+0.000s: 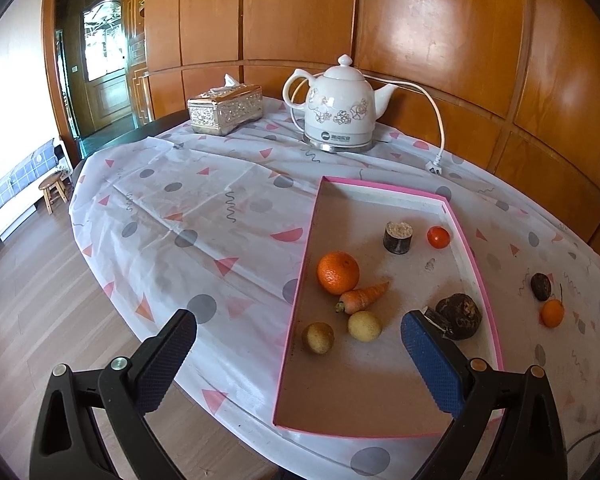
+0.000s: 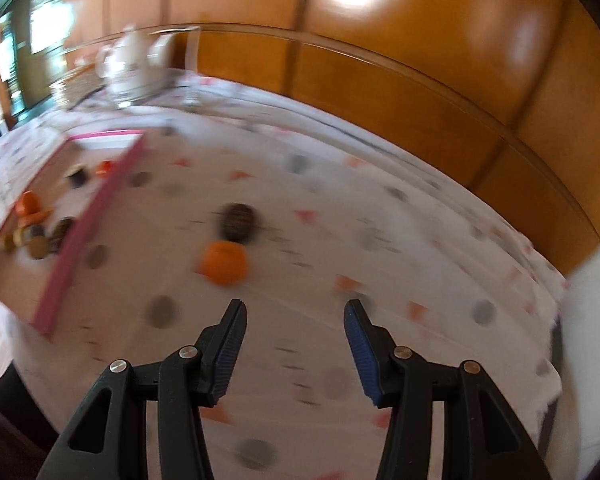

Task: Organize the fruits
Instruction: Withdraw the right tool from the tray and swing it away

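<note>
1. Most of the fruit sits in the pink tray (image 1: 300, 280). The big orange (image 1: 338, 267) is mid-tray with a carrot (image 1: 364, 295) touching it at about 4 o'clock, and two yellowish round fruits (image 1: 364, 325) are just past that toward 6.
2. The small red tomato (image 1: 438, 237) and a dark cut stump-looking piece (image 1: 398, 237) are up at 1 o'clock in the tray. A dark knobby root (image 1: 459, 315) is near the right wall.
3. Two are outside on the tablecloth (image 1: 204, 216): a small orange fruit (image 2: 223, 262) and a dark round one (image 2: 239, 222) right behind it at 12.
4. The left gripper (image 1: 299, 332) is spread wide over the tray's near end, holding nothing.
5. The right gripper (image 2: 296, 312) is open too and empty, with the small orange at its 11 o'clock. That view is blurry.
6. The white kettle (image 1: 338, 110) and tissue box (image 1: 225, 109) are at the far edge.
</note>
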Demonstrator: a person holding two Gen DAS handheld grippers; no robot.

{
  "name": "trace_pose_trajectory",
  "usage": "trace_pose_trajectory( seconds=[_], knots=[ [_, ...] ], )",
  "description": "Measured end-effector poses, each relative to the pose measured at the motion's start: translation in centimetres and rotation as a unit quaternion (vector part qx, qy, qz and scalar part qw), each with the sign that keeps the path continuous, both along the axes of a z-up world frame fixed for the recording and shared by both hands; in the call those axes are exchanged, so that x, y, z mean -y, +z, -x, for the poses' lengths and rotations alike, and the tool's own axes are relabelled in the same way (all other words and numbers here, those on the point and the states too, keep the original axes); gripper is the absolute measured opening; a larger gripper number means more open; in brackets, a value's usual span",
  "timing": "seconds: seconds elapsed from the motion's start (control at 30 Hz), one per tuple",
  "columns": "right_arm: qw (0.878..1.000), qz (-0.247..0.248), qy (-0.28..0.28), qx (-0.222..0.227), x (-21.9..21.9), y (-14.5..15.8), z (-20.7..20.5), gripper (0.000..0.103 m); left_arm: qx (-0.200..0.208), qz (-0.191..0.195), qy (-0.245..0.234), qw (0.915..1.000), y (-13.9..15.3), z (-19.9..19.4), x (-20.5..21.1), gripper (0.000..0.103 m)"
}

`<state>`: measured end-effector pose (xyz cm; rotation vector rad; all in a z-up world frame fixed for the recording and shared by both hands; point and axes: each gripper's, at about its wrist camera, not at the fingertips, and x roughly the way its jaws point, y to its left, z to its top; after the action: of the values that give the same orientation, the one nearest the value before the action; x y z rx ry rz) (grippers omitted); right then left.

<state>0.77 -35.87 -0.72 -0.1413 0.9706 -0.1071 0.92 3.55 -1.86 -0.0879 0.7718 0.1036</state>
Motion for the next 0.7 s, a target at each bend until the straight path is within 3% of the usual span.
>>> trace_pose_trajectory(
  seconds=[0.3, 0.7],
  knots=[
    [0.991, 0.026, -0.131, -0.011, 10.2, -0.6, 2.7, 0.051, 0.005, -0.013, -0.013, 0.9998, 0.4, 0.0, 1.1, 0.103],
    [0.945, -0.001, -0.328, 0.001, 20.4, -1.5, 5.6, 0.051, 0.011, -0.032, -0.057, 0.9978, 1.2, -0.3, 3.9, 0.103]
  ],
)
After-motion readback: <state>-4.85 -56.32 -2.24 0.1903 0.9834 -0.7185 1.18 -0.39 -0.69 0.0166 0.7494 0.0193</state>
